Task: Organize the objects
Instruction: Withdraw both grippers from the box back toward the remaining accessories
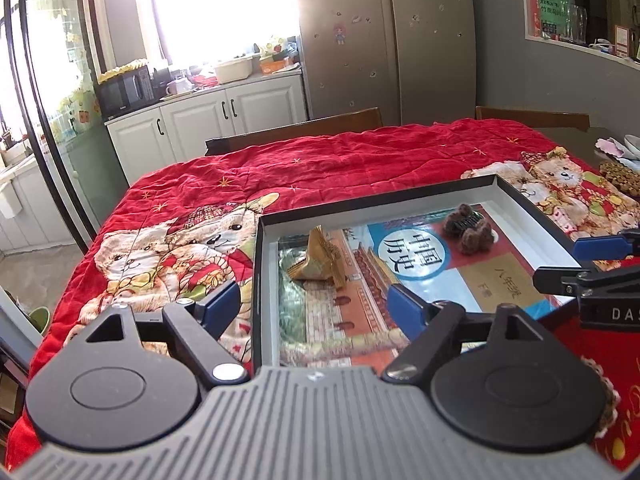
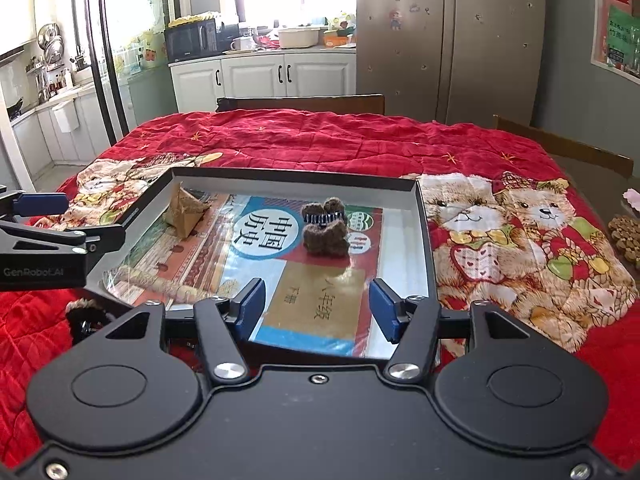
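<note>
A shallow black box (image 1: 376,200) (image 2: 288,176) with a white inside lies on the red bear-print blanket (image 1: 320,160). In it lie a history textbook (image 1: 416,256) (image 2: 264,232), a brown fuzzy hair clip (image 1: 466,228) (image 2: 324,228) and a folded gold paper piece (image 1: 320,256) (image 2: 184,212). My left gripper (image 1: 314,300) (image 2: 76,220) is open over the box's near left corner, one finger outside the wall, one inside. My right gripper (image 2: 318,300) (image 1: 576,260) is open above the book's near edge. Neither holds anything.
A dark furry item (image 2: 82,312) lies on the blanket just outside the box's near left corner. A brown woven mat (image 1: 620,178) (image 2: 626,240) sits at the table's right edge. Two wooden chair backs (image 2: 300,102) stand at the far side, cabinets and a fridge (image 2: 448,40) behind.
</note>
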The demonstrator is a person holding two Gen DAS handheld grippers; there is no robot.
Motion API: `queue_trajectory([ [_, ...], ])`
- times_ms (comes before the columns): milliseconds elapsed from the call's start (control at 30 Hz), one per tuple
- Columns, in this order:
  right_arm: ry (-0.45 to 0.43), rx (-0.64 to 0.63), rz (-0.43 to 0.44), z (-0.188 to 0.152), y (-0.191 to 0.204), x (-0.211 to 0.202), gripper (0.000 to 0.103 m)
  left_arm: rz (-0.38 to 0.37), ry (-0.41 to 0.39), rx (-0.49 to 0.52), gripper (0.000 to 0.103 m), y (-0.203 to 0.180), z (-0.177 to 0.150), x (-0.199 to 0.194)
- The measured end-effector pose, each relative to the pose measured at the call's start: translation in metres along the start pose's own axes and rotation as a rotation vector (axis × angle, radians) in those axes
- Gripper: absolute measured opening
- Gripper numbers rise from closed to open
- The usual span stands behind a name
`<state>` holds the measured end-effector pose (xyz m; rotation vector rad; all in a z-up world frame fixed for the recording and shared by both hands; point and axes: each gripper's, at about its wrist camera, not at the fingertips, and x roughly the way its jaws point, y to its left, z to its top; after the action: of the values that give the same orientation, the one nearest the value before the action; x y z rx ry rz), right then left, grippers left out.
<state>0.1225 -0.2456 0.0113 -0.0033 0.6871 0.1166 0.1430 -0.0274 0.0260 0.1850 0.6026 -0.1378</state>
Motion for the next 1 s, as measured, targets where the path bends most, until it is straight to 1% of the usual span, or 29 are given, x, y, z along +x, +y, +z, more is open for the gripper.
queue_trajectory([
  [333,0.004,-0.024,0.011,-0.021,0.003,-0.027,0.057,-0.030,-0.020,0.026,0.090,-0.007,-0.016,-0.030],
  [500,0.005,-0.038,0.012,-0.032,0.003,-0.041,0.057,-0.055,-0.017,0.032,0.090,-0.011,-0.026,-0.041],
  [767,0.013,-0.038,0.014,-0.053,0.000,-0.055,0.057,-0.106,0.003,0.075,0.090,-0.022,-0.051,-0.058],
  [1000,0.042,-0.045,0.010,-0.081,-0.002,-0.060,0.055,-0.149,0.037,0.096,0.091,-0.027,-0.074,-0.069],
])
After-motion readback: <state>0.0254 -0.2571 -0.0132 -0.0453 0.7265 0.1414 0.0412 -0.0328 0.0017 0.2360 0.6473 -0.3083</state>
